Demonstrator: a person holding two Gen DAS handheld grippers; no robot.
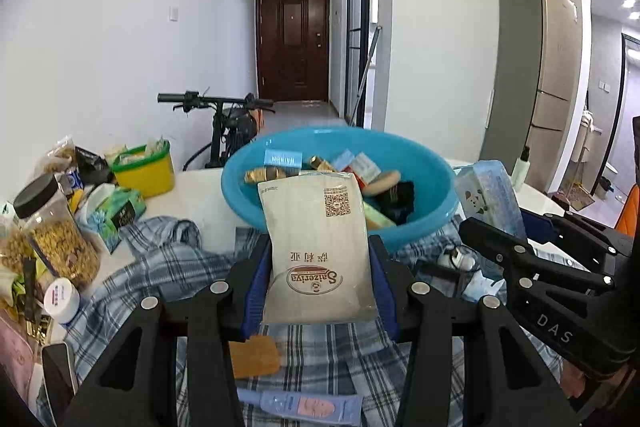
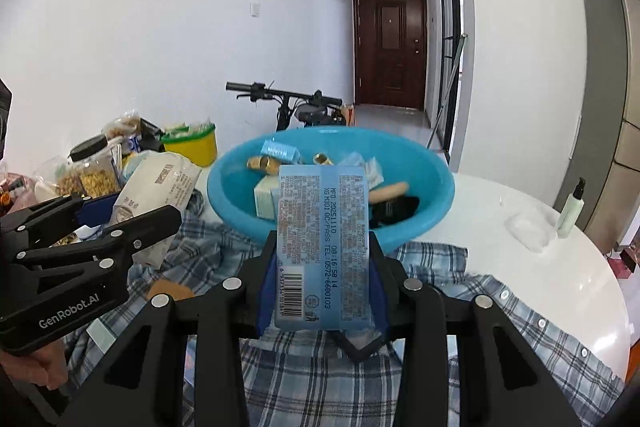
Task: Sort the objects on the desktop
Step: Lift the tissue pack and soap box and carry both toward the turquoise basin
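Note:
My left gripper point(image 1: 320, 267) is shut on a beige Saizeriya packet point(image 1: 320, 247) and holds it upright just in front of the blue basin point(image 1: 432, 163). My right gripper point(image 2: 322, 267) is shut on a light blue tissue pack point(image 2: 322, 247), also held up in front of the basin point(image 2: 432, 179). The basin holds several small items: boxes, wrapped snacks, a black thing. In the right wrist view the left gripper point(image 2: 132, 223) and its packet point(image 2: 160, 187) are at the left. In the left wrist view the right gripper point(image 1: 496, 247) and its tissue pack point(image 1: 488, 195) are at the right.
A plaid shirt point(image 1: 160, 267) covers the white table point(image 2: 560, 267). At the left stand a jar of snacks point(image 1: 56, 231), a yellow-green basket point(image 1: 146, 167) and tissue packs. A pump bottle point(image 2: 572, 211) stands at the right. A tube point(image 1: 304, 407) and a phone point(image 1: 60, 375) lie near.

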